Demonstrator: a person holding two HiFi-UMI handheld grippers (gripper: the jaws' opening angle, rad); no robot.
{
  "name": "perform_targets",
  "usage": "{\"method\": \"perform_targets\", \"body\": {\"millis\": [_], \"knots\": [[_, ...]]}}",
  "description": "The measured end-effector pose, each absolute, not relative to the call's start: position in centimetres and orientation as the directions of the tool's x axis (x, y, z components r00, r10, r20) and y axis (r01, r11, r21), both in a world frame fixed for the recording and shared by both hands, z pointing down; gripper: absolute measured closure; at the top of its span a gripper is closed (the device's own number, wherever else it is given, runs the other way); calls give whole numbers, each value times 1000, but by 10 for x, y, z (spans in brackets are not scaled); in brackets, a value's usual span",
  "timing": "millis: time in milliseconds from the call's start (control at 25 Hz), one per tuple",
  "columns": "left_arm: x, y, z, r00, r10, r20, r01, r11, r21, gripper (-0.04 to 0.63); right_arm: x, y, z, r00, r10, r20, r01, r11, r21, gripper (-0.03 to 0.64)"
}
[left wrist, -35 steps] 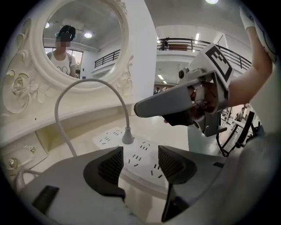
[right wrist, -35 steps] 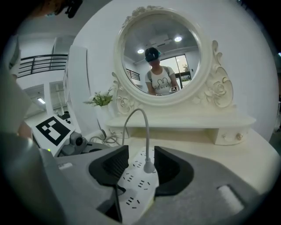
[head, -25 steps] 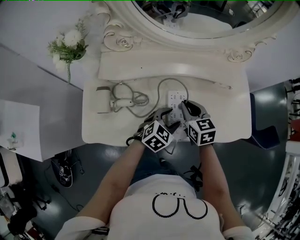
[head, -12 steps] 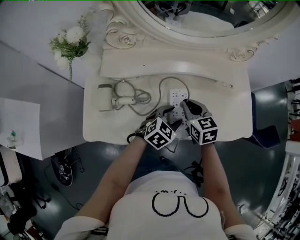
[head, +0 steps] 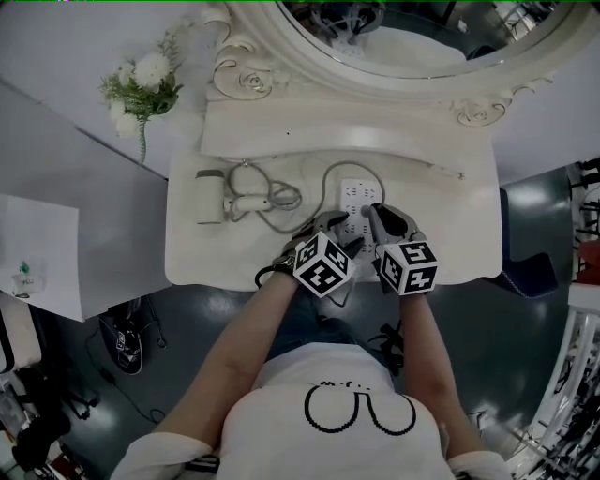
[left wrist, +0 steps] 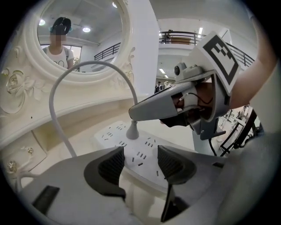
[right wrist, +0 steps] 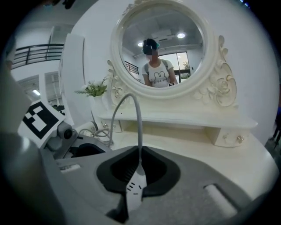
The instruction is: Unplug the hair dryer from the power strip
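A white power strip [head: 352, 199] lies mid-table on the cream dressing table [head: 450, 234]. The white hair dryer [head: 208, 197] rests at the left, and its grey cord [head: 328, 173] loops over to the strip. My right gripper [head: 376, 212] is shut on the white plug [right wrist: 135, 188], with the cord [right wrist: 138, 127] rising from between its pads. In the left gripper view the plug [left wrist: 133, 130] sits in the strip [left wrist: 142, 151] under the right gripper's fingers [left wrist: 153, 107]. My left gripper [left wrist: 140, 163] clamps the strip's near end between its black pads.
An ornate oval mirror [head: 422, 28] and a raised shelf [head: 328, 131] stand behind the strip. A sprig of white flowers [head: 141, 84] is at the far left. Loose cord coils [head: 272, 199] lie beside the dryer. The table's front edge runs just under both hands.
The head view has shifted slightly. Both grippers stay at the power strip, and the plug looks the same as before.
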State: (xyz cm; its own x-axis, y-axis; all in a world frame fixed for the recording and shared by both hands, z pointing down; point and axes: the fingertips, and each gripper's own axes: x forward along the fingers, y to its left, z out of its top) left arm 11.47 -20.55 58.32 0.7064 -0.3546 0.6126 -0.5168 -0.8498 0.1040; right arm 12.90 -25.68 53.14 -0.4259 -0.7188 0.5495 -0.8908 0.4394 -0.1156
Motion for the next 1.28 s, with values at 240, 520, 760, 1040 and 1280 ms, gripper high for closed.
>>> {"method": "perform_targets", "body": {"millis": [240,520,760,1040,1280], "knots": [[116,-205,582,712,-328,621,-488,-867,102,357,116,-266,531,-436,-690,578,-858,512,-36,595],[117,-206,584,701,-342,626,-499,-862,89,357,137,-262,532,-420,-719,554,-899,413,-146,595],[118,-203,583,712,-304,634,-471,-875,110,357,130,-255,529,-388,-724,570,-898,437,-56,595],[120,-206,584,694,-323,644,-489,-867,93,357,132,-265,531,-403,-713,574,-887,460,-52,595],[121,-206,584,706,-300,642,-469,-877,105,357,138,-253,528,-376,-735,565,-906,420,-56,595]]}}
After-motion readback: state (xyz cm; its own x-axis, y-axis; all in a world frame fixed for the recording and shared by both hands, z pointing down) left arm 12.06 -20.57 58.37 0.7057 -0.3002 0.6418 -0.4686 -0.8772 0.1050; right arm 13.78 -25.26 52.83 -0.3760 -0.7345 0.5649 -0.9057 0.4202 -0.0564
